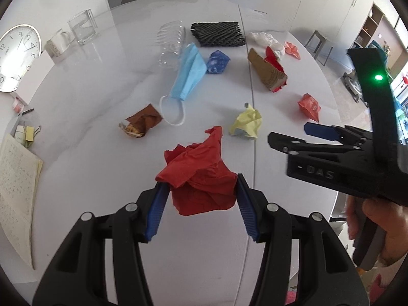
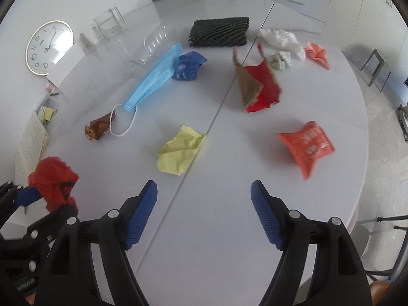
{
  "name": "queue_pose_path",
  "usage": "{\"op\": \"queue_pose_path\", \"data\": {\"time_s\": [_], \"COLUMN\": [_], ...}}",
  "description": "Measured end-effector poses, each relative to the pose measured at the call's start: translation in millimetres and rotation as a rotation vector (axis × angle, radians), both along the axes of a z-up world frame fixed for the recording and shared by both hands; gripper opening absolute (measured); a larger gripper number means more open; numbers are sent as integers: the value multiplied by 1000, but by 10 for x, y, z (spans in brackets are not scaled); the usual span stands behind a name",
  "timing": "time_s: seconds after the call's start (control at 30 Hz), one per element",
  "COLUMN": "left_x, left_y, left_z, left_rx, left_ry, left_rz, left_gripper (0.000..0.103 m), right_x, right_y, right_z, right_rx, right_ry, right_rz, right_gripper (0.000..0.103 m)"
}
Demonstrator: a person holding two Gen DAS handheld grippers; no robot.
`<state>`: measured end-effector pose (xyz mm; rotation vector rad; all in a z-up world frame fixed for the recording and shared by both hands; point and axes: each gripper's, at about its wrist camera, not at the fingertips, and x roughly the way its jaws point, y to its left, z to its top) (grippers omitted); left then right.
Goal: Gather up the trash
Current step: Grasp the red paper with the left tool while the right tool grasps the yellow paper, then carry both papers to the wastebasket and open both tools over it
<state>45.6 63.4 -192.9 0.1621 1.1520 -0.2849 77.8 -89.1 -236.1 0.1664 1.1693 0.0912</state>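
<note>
The table (image 2: 229, 229) carries scattered litter. Nearest the right gripper (image 2: 204, 214) lies a crumpled paper (image 2: 179, 153), with a snack packet (image 2: 306, 148) to its right. Left of the paper sit a wrapper (image 2: 99, 126) and, behind it, a face mask (image 2: 155, 76) running back toward a plastic bottle (image 2: 153, 43). A crumpled bag (image 2: 188, 65) touches the mask's right side. A foam net (image 2: 219, 33) lies at the back. A torn carton (image 2: 257, 86) lies right of centre, tissue (image 2: 280, 39) behind it. A clock (image 2: 49, 47) stands far left. The left gripper (image 1: 201, 191) holds a paper wad (image 1: 201, 178) above the near edge.
</note>
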Motion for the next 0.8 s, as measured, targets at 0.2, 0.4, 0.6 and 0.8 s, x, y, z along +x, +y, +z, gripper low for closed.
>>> {"op": "queue_pose_path", "data": {"time_s": [0.2, 0.4, 0.6, 0.8], "left_x": [74, 175, 258, 224], "left_y": [219, 352, 383, 256], "left_z": [6, -44, -50, 5], "left_rx": [0, 4, 1, 2], "left_ry": [2, 12, 8, 0], "left_rz": [8, -9, -28, -54], "left_gripper": [51, 51, 51, 51], "right_x": [279, 441, 409, 198], "right_y": [228, 365, 377, 181], "right_z": [-197, -305, -303, -110], "right_rx": [12, -28, -39, -7], "right_ry": [41, 62, 66, 29], "right_rz": [-117, -174, -174, -184], "right_gripper": [76, 59, 36, 36]}}
